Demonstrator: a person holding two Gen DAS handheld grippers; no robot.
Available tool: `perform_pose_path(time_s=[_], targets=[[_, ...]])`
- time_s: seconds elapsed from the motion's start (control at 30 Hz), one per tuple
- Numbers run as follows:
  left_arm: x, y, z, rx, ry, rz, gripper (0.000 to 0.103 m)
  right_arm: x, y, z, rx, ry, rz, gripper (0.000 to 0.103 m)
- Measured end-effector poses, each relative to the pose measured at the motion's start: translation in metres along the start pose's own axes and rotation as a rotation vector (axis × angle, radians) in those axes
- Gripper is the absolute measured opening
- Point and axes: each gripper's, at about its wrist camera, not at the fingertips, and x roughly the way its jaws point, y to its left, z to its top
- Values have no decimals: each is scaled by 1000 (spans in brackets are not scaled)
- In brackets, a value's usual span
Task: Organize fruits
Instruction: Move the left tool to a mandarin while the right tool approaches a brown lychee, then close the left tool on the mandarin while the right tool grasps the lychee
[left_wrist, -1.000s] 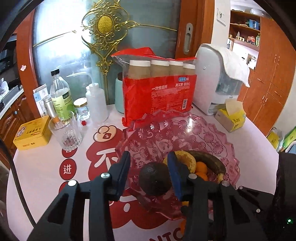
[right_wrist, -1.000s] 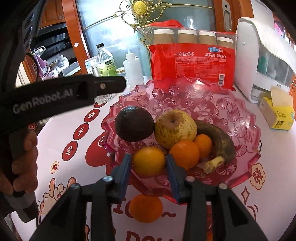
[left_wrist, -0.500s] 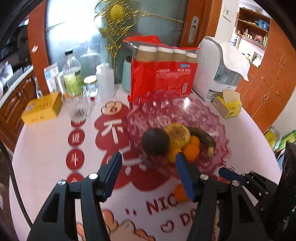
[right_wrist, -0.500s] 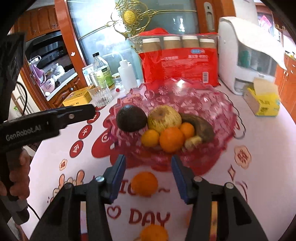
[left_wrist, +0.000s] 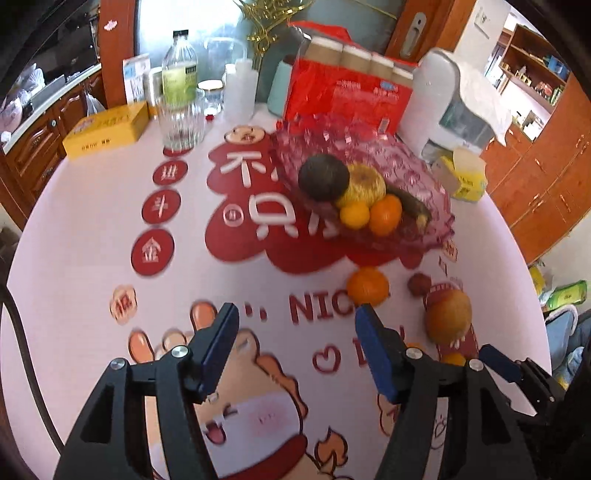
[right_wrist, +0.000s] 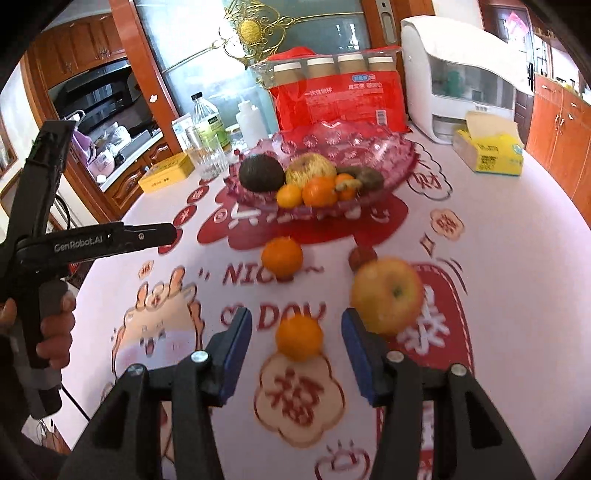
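Right tongs (right_wrist: 296, 350) spread wide, empty; small orange (right_wrist: 299, 341) lies on the surface between the tips. Left tongs (left_wrist: 293, 341) likewise wide. Tips should be lowered, centred, closed gently; apple (right_wrist: 386, 295) just right.

Pink patterned bowl (right_wrist: 369, 155), orange tangerine (right_wrist: 299, 341), red-printed tablecloth (right_wrist: 517, 258)

**Bright daylight, motion smear, heavy fisheye curve**

Daylight comes through the frosted glass door (left_wrist: 192, 40) at the upper left of the left view, blown out white; the bench (right_wrist: 517, 258) is evenly lit with faint shadows; the apple (right_wrist: 386, 295) and the cloth's print smear with motion; both frames bend and darken at the corners.
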Motion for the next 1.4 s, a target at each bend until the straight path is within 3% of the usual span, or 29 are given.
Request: perform_pose_path(time_s=[0.47,0.97,1.1,1.4], targets=[[-1,-47,-43,-37,71,22,64,-31,-16,-46,-78,23,1,51],[17,-78,-51,-66,141,11,65,-27,-54,-49,-133,73,-83,51],[27,-85,-50,-65,159,8,69,-18,-60,-47,-148,93,-97,51],[51,-100,-47,-56,200,-12,71,5,-73,-45,-178,148,-81,38]])
